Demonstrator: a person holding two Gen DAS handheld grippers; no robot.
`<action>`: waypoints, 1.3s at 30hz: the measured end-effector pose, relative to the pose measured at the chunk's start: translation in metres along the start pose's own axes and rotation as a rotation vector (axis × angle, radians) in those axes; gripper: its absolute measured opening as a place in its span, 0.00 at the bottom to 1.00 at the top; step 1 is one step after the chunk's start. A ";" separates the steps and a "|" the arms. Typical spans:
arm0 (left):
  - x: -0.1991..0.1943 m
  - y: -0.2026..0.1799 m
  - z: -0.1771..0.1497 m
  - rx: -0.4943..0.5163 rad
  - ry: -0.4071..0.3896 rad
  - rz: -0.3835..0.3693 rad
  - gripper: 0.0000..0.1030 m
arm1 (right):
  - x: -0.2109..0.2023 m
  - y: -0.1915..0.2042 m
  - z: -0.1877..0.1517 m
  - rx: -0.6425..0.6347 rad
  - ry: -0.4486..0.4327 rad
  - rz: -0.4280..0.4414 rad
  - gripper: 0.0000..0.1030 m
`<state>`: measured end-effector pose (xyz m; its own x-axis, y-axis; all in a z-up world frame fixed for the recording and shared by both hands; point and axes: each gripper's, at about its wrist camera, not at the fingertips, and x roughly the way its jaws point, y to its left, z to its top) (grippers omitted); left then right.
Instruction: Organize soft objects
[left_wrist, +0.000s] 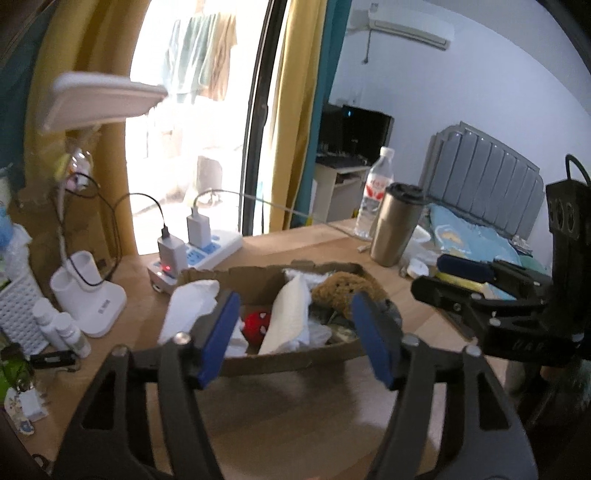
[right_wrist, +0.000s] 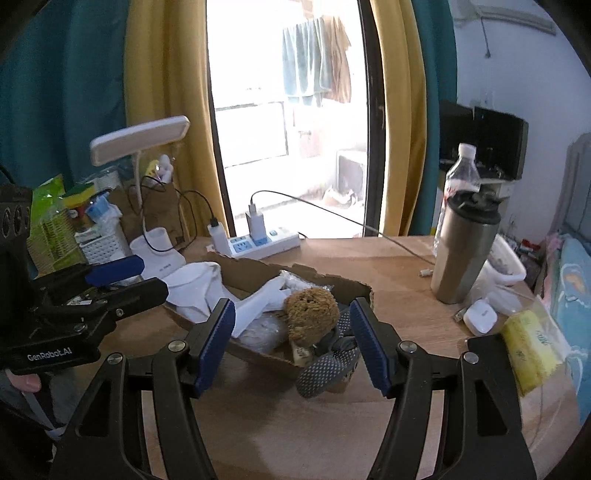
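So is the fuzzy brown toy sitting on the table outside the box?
No, the fuzzy brown toy lies inside the cardboard box, among white cloths.

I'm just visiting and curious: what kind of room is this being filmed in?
Most likely a bedroom at home. A bed with a grey padded headboard stands beside the wooden desk, an air conditioner hangs on the wall, and laundry dries outside the window.
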<state>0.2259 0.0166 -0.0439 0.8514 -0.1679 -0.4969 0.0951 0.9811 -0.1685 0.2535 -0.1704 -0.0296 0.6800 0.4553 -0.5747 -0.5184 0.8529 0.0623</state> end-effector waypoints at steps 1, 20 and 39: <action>-0.006 0.000 -0.001 -0.001 -0.012 0.001 0.68 | -0.008 0.003 -0.001 -0.005 -0.013 -0.003 0.66; -0.112 -0.022 -0.020 0.025 -0.199 0.059 0.93 | -0.094 0.032 -0.021 -0.044 -0.140 -0.063 0.74; -0.189 -0.049 -0.037 0.055 -0.340 0.154 0.95 | -0.190 0.041 -0.052 -0.029 -0.312 -0.230 0.75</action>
<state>0.0410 -0.0028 0.0272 0.9795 0.0146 -0.2008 -0.0278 0.9976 -0.0628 0.0764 -0.2351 0.0398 0.9031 0.3126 -0.2944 -0.3451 0.9363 -0.0647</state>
